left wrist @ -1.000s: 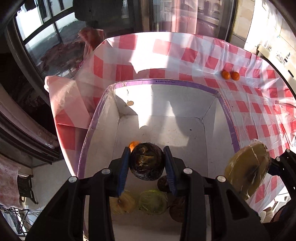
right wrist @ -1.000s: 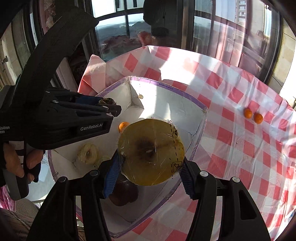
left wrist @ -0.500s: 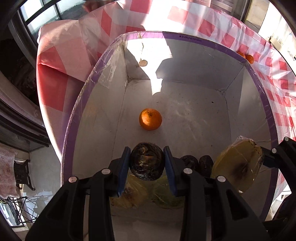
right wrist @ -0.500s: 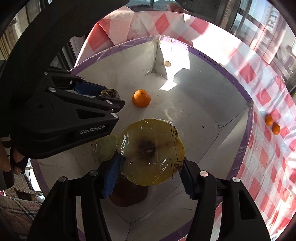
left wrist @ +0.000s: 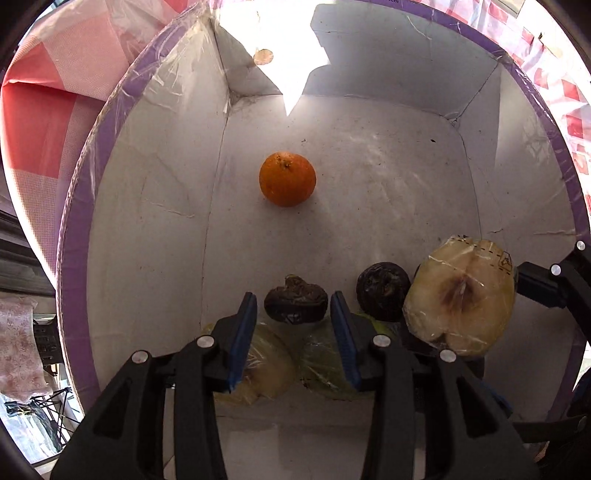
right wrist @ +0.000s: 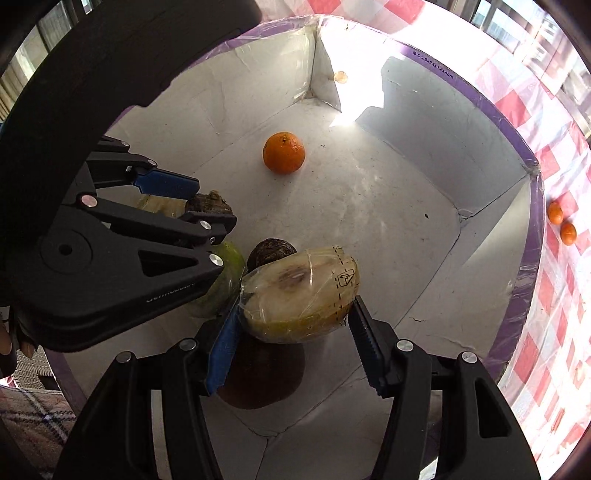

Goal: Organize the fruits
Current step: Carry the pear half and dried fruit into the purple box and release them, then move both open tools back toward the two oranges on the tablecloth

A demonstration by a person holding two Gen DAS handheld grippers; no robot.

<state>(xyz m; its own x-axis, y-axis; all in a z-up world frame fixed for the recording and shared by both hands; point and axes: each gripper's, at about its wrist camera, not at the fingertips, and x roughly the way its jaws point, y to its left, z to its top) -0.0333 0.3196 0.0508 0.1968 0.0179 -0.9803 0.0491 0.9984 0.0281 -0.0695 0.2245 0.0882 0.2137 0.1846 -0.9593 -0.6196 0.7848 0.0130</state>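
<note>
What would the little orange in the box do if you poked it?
The orange would probably roll: it looks round and sits alone on the flat floor of the box, nothing touching it. Its skin looks dimpled, so likely not very slippery. It seems small, probably light.

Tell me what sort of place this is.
Probably a home, likely a dining table by big windows: a red-checked tablecloth covers the surface, a cardboard box on it holds an orange and wrapped fruit, and window frames stand behind.
</note>
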